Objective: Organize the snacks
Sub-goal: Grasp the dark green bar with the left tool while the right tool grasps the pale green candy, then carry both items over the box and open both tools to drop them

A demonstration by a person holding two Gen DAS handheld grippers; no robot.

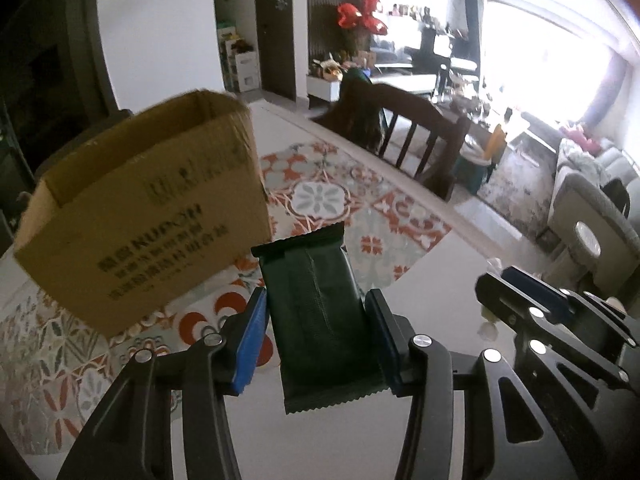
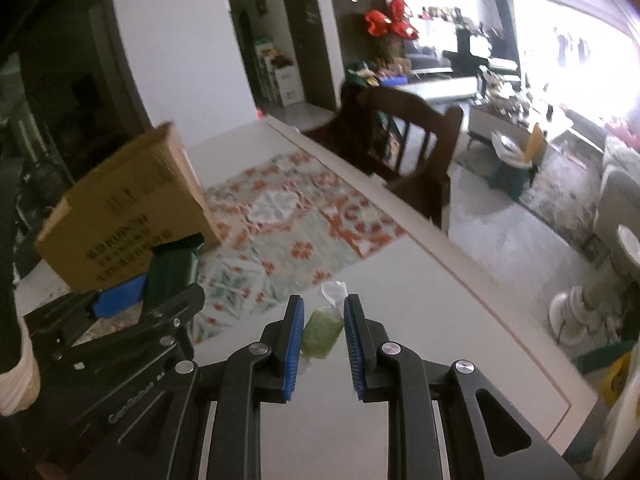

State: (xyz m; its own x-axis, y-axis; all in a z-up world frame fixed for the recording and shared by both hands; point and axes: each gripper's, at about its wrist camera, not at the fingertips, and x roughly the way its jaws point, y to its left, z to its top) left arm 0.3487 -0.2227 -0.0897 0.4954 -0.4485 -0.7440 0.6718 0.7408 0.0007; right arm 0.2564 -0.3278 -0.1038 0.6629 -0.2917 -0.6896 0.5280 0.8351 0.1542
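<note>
My left gripper (image 1: 316, 300) is shut on a dark green snack packet (image 1: 320, 312) and holds it above the table, just right of an open cardboard box (image 1: 144, 216). The right wrist view shows the same packet (image 2: 172, 268) in the left gripper (image 2: 150, 294), in front of the box (image 2: 128, 216). My right gripper (image 2: 322, 312) is open around a small light green wrapped snack (image 2: 322, 332) that lies on the table; the pads stand a little apart from it. In the left wrist view the right gripper (image 1: 520, 296) sits at the lower right.
A patterned red and green mat (image 1: 340, 200) covers the middle of the white table (image 2: 460, 292). A dark wooden chair (image 1: 416, 128) stands at the table's far edge. The table's right edge drops to the living room floor.
</note>
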